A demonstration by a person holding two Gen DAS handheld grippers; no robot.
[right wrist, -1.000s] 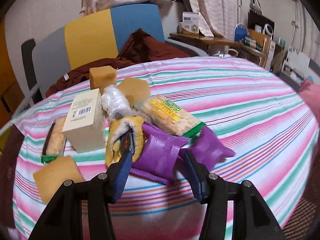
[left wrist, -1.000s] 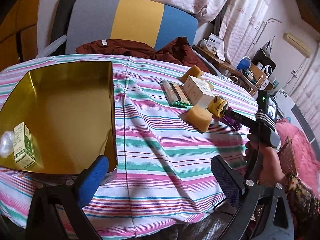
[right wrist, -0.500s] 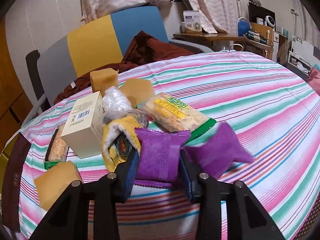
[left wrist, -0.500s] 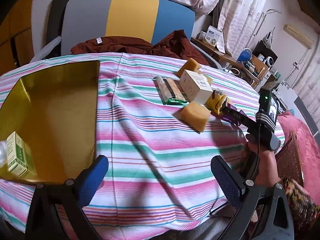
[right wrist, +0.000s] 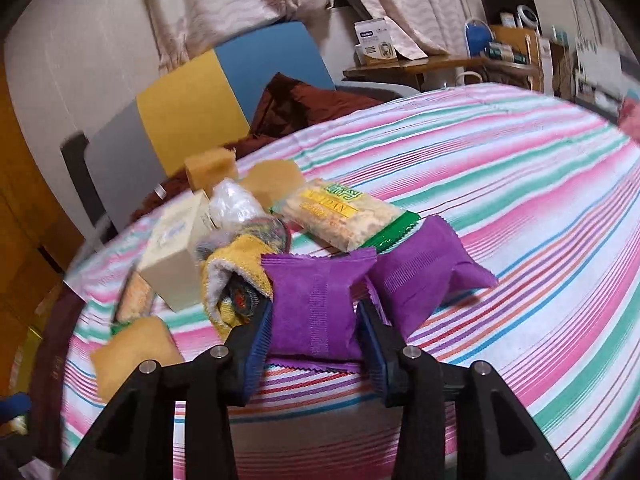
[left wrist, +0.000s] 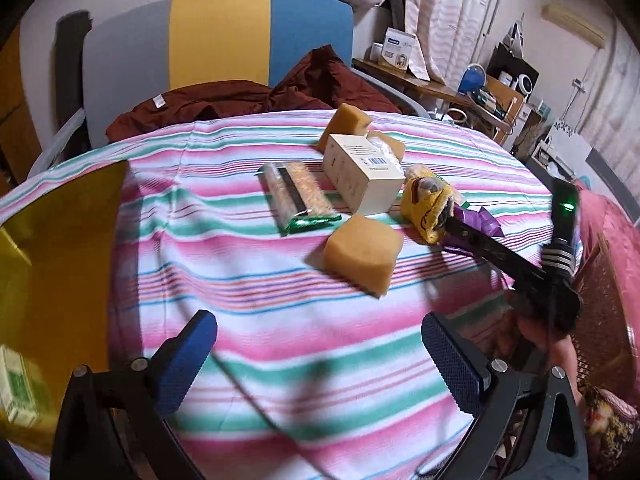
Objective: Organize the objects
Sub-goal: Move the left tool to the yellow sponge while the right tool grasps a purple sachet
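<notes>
My right gripper (right wrist: pixel 314 320) has a purple packet (right wrist: pixel 312 300) between its blue pads, which press on its sides while the jaws are opening slightly. A second purple packet (right wrist: pixel 424 268) lies just right of it. A yellow cloth item (right wrist: pixel 236 276), a white box (right wrist: pixel 172 256) and a cracker pack (right wrist: pixel 340 216) crowd close behind. My left gripper (left wrist: pixel 316 340) hangs open over the striped cloth with nothing between its fingers. A yellow sponge (left wrist: pixel 362 254) lies ahead of it. The gold tin (left wrist: pixel 60 240) is at the left, holding a green-and-white carton (left wrist: pixel 16 384).
Another cracker pack (left wrist: pixel 296 196) and more sponges (left wrist: pixel 350 120) lie on the striped tablecloth (left wrist: pixel 240 280). A chair (left wrist: pixel 224 40) with dark red clothing (left wrist: pixel 240 96) stands behind the table. The person's hand (left wrist: pixel 540 332) holds the right gripper at the right edge.
The right gripper has closed in around the purple packet and moved forward a little. The left gripper has swung right, so the gold tin has slid toward the left edge of its view.
</notes>
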